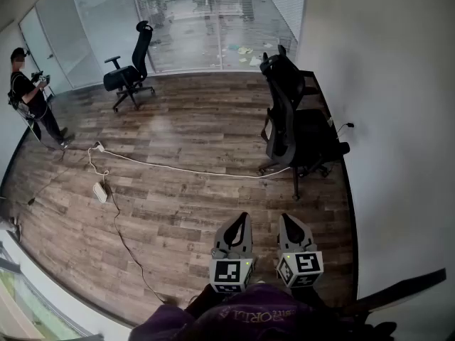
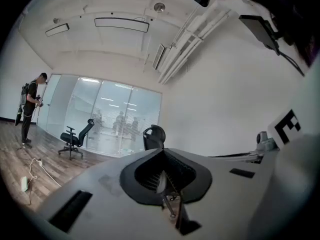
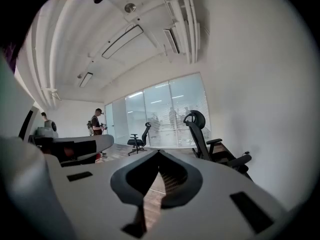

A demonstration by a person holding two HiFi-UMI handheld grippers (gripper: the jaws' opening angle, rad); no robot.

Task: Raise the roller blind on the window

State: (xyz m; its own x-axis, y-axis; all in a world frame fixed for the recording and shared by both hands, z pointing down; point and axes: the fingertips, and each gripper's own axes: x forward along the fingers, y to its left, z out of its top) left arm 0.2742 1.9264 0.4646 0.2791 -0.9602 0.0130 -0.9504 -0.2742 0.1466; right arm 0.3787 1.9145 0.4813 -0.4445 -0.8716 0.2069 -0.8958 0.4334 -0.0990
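Both grippers are held side by side low in the head view, close to my body and pointing out over the wooden floor. The left gripper (image 1: 242,219) is shut with nothing in it; its tips meet in the left gripper view (image 2: 161,152). The right gripper (image 1: 284,219) is also shut and empty, its tips touching in the right gripper view (image 3: 159,153). A strip of window (image 1: 18,300) shows at the lower left edge of the head view. I can make out no roller blind in any view.
A black office chair (image 1: 291,130) stands ahead at a dark desk (image 1: 323,105) by the right wall. Another chair (image 1: 130,73) is farther left. A white cable (image 1: 178,168) and power strip (image 1: 100,192) lie on the floor. A person (image 1: 32,98) stands far left. A glass wall (image 1: 206,20) closes the far end.
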